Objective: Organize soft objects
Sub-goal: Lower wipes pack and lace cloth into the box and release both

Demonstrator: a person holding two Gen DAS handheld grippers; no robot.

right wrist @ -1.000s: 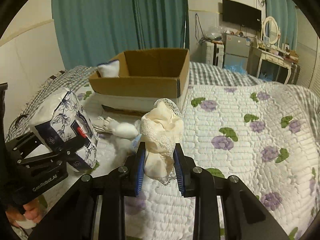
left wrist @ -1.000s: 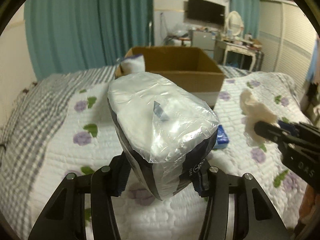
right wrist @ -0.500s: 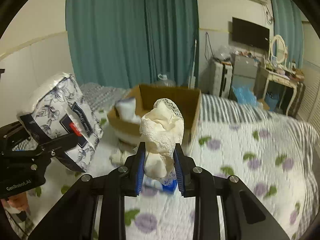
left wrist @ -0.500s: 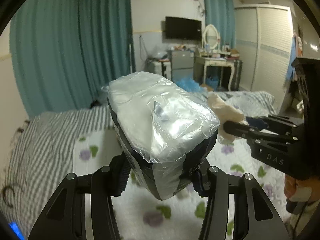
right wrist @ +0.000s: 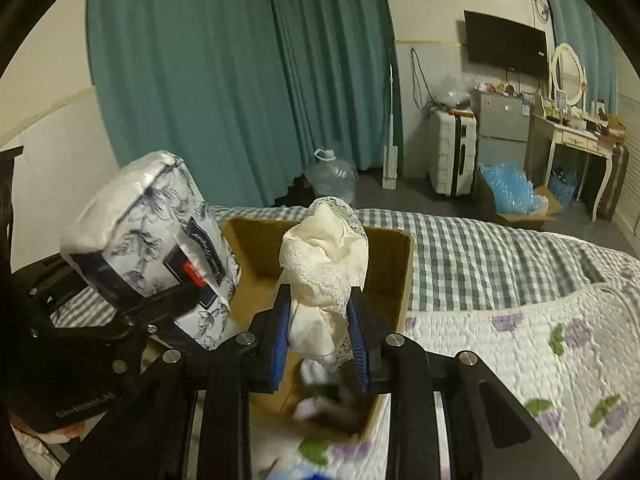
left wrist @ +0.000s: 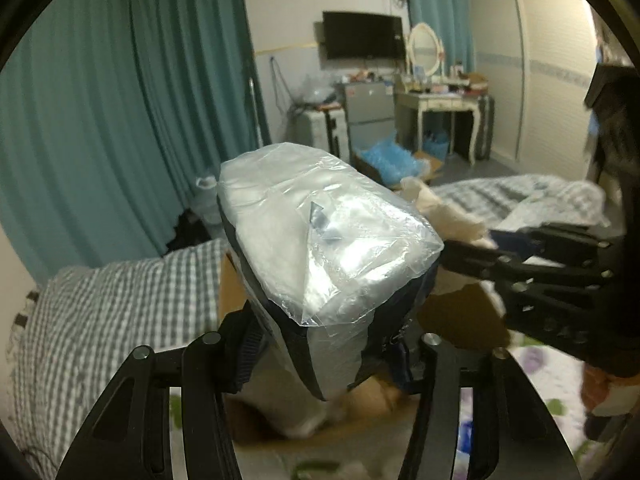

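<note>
Left claw (left wrist: 320, 356) pinching tissue pack (left wrist: 324, 248), right claw (right wrist: 320, 336) pinching lace cloth (right wrist: 326, 268), both above cardboard box (right wrist: 404, 276); likely collision, or cloth snagging a pad on release.

The tissue pack (left wrist: 320, 248) between the left gripper's (left wrist: 326, 344) jaws hides most of the cardboard box (left wrist: 456, 320) beyond them. Below those jaws, whatever lies in the box is a pale blur. In the right wrist view, the lace cloth (right wrist: 326, 276) covers the box's middle, and the small things under the right gripper's (right wrist: 320, 340) jaws are smeared beyond telling. A blue object at the lower edge is cut off.
</note>
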